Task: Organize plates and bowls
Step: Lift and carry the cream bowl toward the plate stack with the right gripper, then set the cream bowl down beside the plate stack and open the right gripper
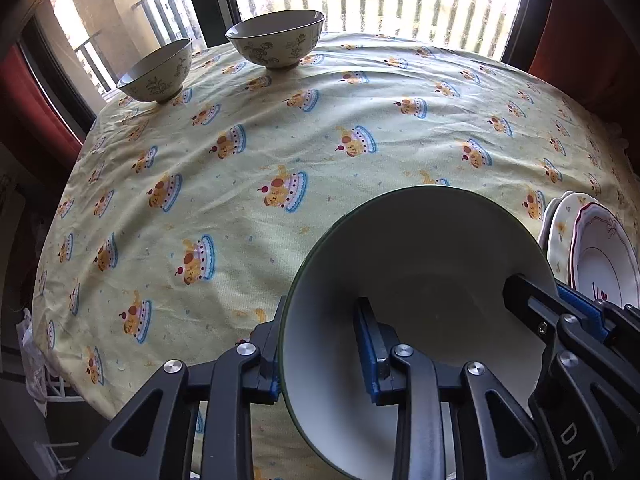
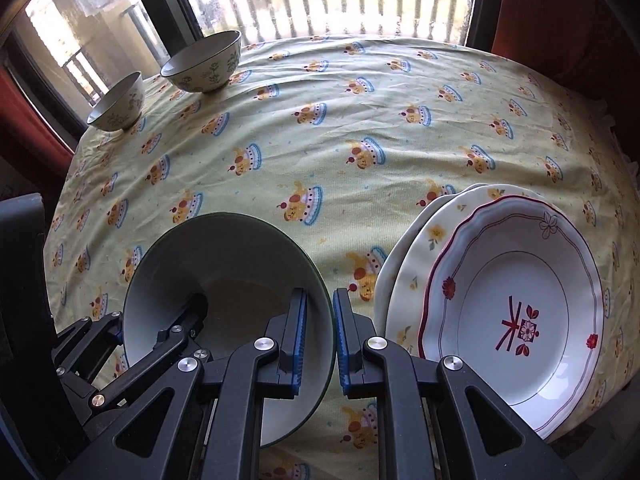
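Right wrist view: green-rimmed bowl [image 2: 224, 280] at tabletop near edge is straddled on opposite rim walls by both grippers; right gripper [image 2: 320, 336] narrowly clamped, left gripper [image 1: 324, 344] likewise. Plate stack [image 2: 516, 312] just right.

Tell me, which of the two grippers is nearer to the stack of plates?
The right. The right gripper clamps the big bowl's rim on the side facing the stack of plates, just beside them. The left gripper clamps the bowl's opposite rim, farther away.

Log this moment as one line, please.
left gripper: gripping big bowl rim | right gripper: gripping opposite rim | plates: stacked | small bowls: far edge
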Available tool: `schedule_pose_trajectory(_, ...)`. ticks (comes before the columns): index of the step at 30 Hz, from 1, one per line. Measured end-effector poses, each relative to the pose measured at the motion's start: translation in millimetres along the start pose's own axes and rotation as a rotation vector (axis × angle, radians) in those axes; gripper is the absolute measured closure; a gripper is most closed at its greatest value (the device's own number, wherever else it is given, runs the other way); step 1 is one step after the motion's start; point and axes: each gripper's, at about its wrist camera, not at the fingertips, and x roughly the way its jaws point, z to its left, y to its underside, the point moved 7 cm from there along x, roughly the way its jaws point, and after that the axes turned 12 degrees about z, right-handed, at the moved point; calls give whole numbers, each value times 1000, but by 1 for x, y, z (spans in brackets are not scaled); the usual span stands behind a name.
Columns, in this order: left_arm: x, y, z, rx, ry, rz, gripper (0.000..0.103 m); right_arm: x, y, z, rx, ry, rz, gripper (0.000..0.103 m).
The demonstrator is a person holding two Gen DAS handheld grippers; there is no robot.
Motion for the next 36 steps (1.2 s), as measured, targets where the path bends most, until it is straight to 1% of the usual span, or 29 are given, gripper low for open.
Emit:
schedule_pose_trajectory(2,0,2,0,-5,0,3,70,0,0,1,-10,-6,-1,86)
schedule_pose_trajectory(5,-1,3,-3,-2,6,4,63,0,1,1,-23,-8,3,86)
schedule_pose_trajectory(7,-2,4,-4,1,9,4,50,1,1,2,-30,-7,10,86)
schedule_pose_trajectory(9,-3,5,-3,-1,0,6,45,3,1,2,-32,-22,24,80)
schedule_pose_trajectory(10,-4,5,-3,-3,-2,4,44,4,1,2,-31,-21,27,73)
schedule_pose_trajectory(11,-5,5,-1,-9,-8,1,44,4,1,1,-32,-14,26,64)
schedule_pose_trajectory(14,-8,3,6,-28,-18,-11,41,3,-1,-1,-27,-8,10,51)
schedule_pose_trajectory(15,-10,3,9,-36,-18,-15,40,2,-2,-1,-23,-10,6,48)
schedule_pose_trajectory(16,-11,2,11,-43,-18,-19,39,1,-2,-2,-20,-9,2,44)
schedule_pose_trajectory(19,-16,1,17,-56,-16,-29,38,-4,-5,-1,-19,-5,-15,35)
schedule_pose_trajectory(22,-19,0,22,-59,-18,-35,37,-9,-6,1,-21,-4,-29,30)
schedule_pose_trajectory(27,-23,-1,35,-67,-15,-39,35,-13,-8,9,-19,1,-42,26)
schedule_pose_trajectory(30,-22,-1,43,-69,4,-38,25,-14,-8,18,-26,-1,-47,24)
schedule_pose_trajectory(32,-23,-2,47,-60,15,-45,23,-15,-8,27,-37,0,-54,20)
schedule_pose_trajectory(36,-24,-8,52,-25,39,-59,15,-15,-11,41,-37,6,-55,17)
